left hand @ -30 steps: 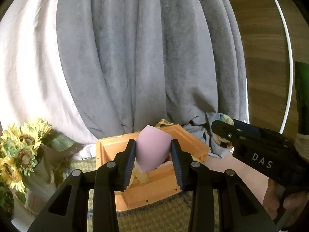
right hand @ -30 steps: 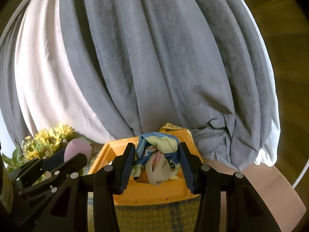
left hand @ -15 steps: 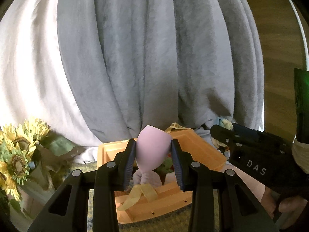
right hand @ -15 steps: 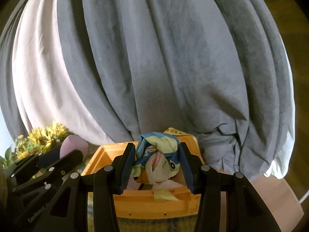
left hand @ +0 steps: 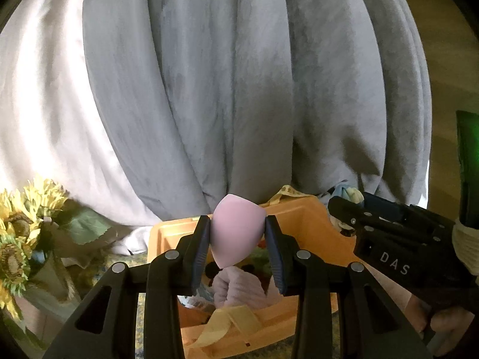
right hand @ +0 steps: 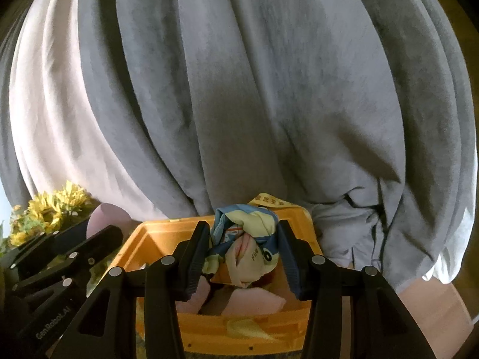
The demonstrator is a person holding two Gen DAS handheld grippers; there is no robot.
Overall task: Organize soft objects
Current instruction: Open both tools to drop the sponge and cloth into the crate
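My left gripper [left hand: 236,240] is shut on a pink egg-shaped sponge [left hand: 236,230], held above an orange plastic bin [left hand: 302,218]. Inside the bin lie a lilac rolled towel [left hand: 239,288] and a pale yellow ribbon [left hand: 230,321]. My right gripper [right hand: 244,248] is shut on a crumpled blue, yellow and cream printed cloth [right hand: 245,239], hanging over the same orange bin [right hand: 155,233], where pink soft pieces [right hand: 254,300] rest. The right gripper [left hand: 386,233] shows at the right of the left wrist view, the left gripper [right hand: 66,251] with its pink sponge [right hand: 107,214] at the left of the right wrist view.
Grey and white curtains [left hand: 233,83] hang close behind the bin. Artificial sunflowers [left hand: 21,227] stand at the left. The bin sits on a yellow-green checked cloth [right hand: 140,332]. A person's hand [left hand: 449,326] holds the right gripper's handle. Wooden floor [left hand: 449,68] shows at the right.
Both grippers have moved forward and slightly down toward the bin, which now looks larger and shows more of its contents. Both grips are unchanged.
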